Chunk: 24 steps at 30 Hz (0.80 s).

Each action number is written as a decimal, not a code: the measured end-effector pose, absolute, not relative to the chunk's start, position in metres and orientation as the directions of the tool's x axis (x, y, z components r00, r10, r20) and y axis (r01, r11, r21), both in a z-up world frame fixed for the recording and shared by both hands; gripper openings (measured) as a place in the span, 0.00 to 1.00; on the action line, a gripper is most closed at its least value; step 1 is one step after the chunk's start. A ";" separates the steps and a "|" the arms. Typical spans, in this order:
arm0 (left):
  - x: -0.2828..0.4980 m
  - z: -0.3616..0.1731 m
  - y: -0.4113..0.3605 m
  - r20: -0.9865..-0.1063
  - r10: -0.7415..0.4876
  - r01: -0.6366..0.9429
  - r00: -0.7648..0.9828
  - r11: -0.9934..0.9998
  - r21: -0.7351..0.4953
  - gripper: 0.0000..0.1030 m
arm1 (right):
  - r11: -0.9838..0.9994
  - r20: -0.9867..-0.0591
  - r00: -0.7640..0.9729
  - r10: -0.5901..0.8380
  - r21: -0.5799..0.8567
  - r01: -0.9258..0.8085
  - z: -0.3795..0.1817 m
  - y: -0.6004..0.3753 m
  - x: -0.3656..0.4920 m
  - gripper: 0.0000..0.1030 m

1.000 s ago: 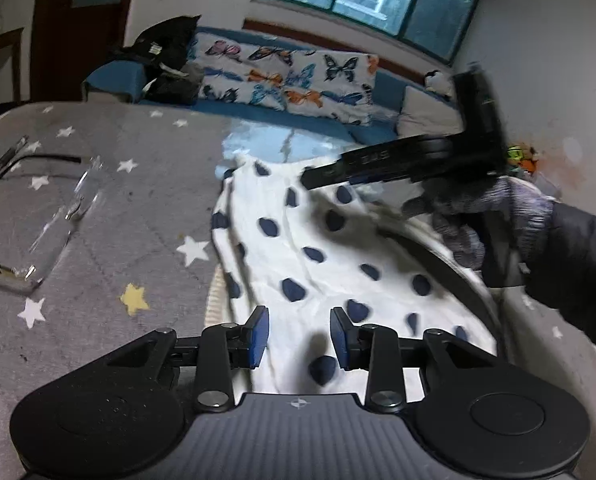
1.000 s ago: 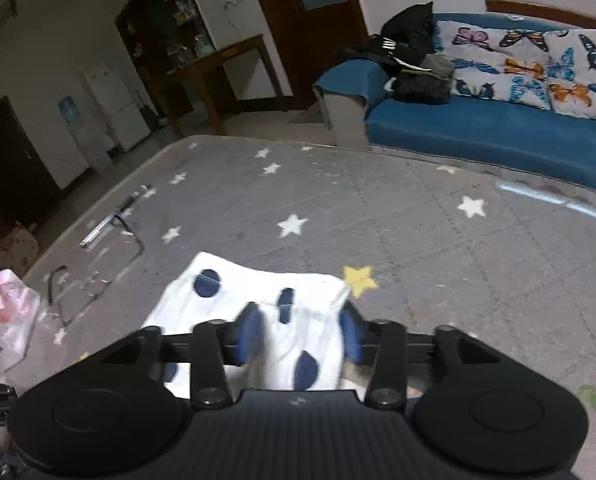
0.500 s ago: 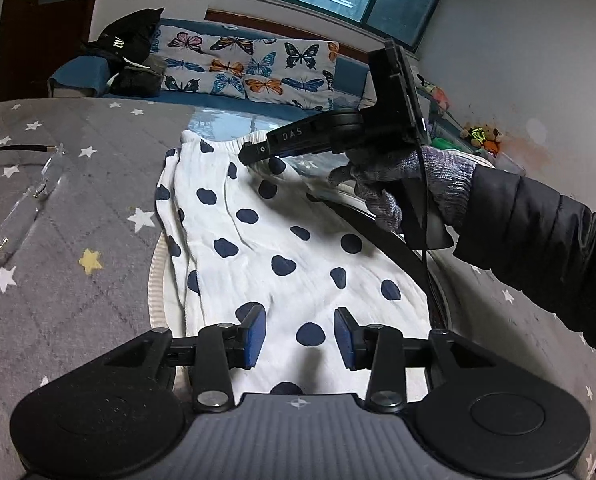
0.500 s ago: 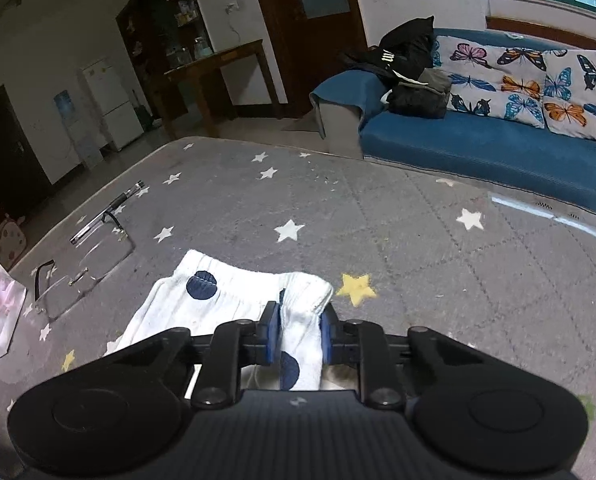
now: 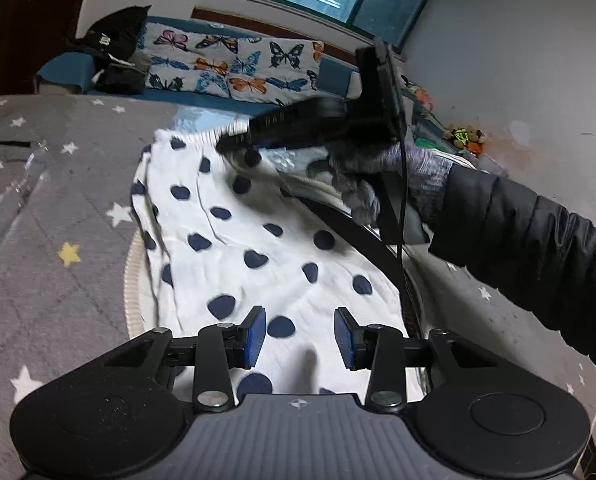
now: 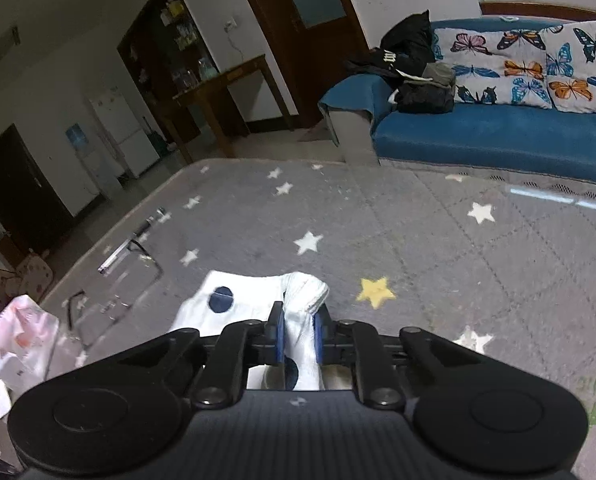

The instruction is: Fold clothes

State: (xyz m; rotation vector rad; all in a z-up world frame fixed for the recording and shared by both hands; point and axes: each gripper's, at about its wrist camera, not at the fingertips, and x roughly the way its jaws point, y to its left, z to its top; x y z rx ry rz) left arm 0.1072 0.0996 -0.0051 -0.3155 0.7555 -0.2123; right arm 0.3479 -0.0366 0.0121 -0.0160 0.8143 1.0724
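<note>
Living room, grey star-print surface (image 5: 58, 184), sofa behind. Dotted garment (image 5: 258, 248) spread mid-surface. Right tool (image 6: 299, 336) pinches its far edge, lifted; left tool (image 5: 300, 336) spread above near end. Judged: fold in hand. Next: carry pinched edge over, keeping layers aligned.

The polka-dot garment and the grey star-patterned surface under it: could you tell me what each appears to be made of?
The polka-dot garment looks like soft matte cotton-type cloth: it creases and bunches where the right tongs pinch it, though the fibre is uncertain. The grey star-patterned surface looks like a matte quilted fabric mat, judging by its stitched diamond lines.
</note>
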 end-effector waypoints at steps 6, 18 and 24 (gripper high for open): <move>0.103 -0.015 0.101 -0.654 -0.303 0.058 0.693 0.928 -0.368 0.40 | 0.473 -0.555 0.204 0.807 0.399 -0.785 0.034 -0.048 0.334 0.12; 0.061 -0.012 0.103 -0.654 -0.260 0.013 0.711 0.934 -0.358 0.42 | 0.378 -0.475 0.159 0.865 0.412 -0.829 0.090 -0.084 0.267 0.11; 0.022 -0.003 0.105 -0.634 -0.228 -0.012 0.738 0.937 -0.350 0.44 | 0.342 -0.452 0.137 0.881 0.412 -0.844 0.106 -0.104 0.223 0.11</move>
